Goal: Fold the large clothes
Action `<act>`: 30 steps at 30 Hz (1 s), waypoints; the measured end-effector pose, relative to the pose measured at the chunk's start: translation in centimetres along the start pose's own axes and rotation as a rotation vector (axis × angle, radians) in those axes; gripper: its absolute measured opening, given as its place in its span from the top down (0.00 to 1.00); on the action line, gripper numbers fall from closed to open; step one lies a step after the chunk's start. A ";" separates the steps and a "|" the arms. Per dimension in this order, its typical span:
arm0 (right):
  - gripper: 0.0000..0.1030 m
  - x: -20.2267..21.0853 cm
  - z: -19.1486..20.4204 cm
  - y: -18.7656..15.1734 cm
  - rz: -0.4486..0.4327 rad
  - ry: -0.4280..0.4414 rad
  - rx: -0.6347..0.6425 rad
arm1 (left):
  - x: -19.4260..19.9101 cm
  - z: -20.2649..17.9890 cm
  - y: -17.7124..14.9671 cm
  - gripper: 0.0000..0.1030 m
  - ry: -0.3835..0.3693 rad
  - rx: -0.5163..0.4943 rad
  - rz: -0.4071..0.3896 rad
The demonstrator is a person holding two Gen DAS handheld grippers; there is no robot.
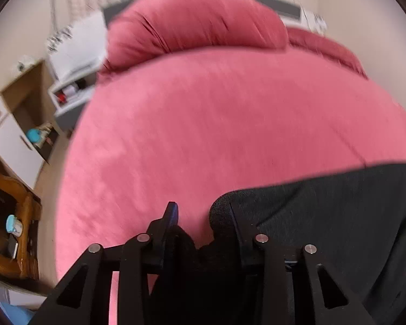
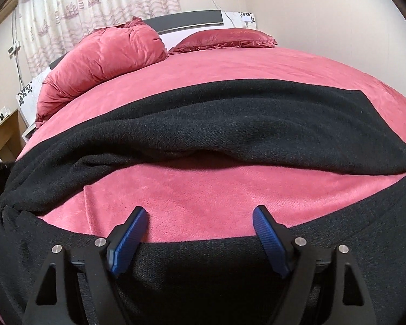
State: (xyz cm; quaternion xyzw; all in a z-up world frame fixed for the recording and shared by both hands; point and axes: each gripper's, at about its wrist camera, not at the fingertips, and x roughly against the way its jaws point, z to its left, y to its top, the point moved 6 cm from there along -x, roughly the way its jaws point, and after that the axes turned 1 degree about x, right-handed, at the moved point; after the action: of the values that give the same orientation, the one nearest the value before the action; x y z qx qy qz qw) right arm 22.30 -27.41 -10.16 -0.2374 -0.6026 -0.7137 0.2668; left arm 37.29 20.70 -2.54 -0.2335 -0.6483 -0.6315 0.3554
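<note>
The black knit garment (image 2: 230,124) lies spread across the pink bedspread (image 2: 203,195), filling the middle and lower band of the right wrist view. The right gripper (image 2: 200,216) has its blue-padded fingers (image 2: 130,233) wide apart, the garment's near edge lying under and between them, unpinched. At lower centre of the left wrist view, the left gripper (image 1: 200,216) is partly closed with a bunched fold of the garment (image 1: 338,216) over its right finger; whether it is clamped I cannot tell.
</note>
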 end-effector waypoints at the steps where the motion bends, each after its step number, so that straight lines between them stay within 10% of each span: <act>1: 0.20 -0.1 0.1 0.1 0.000 -0.001 0.002 | 0.5 0.2 0.8 0.65 0.017 0.012 -0.029; 8: 0.20 -0.2 0.0 0.5 0.027 -0.011 0.003 | -4.1 -0.7 -0.3 0.52 0.298 -0.109 -0.042; 13: 0.20 0.6 -2.8 2.6 0.058 0.129 -0.260 | -0.2 -2.2 -1.1 0.33 0.478 -0.174 -0.191; 18: 0.30 0.2 -9.2 3.6 0.026 0.169 -0.627 | 7.8 -7.2 -2.5 0.31 0.090 -0.064 -0.338; 23: 0.36 0.6 -14.9 2.7 -0.031 0.136 -0.866 | 11.5 -20.2 -6.9 0.31 -0.351 -0.325 -0.248; 30: 0.42 1.2 -23.1 3.1 -0.081 0.084 -1.036 | 7.9 -29.8 -11.5 0.35 -0.288 -0.700 -0.088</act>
State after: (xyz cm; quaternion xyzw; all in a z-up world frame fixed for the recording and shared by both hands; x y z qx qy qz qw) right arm 23.04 -50.72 -10.80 -0.2860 -0.1681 -0.9369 0.1102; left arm 28.55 -10.92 -5.55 -0.3990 -0.4461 -0.7902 0.1318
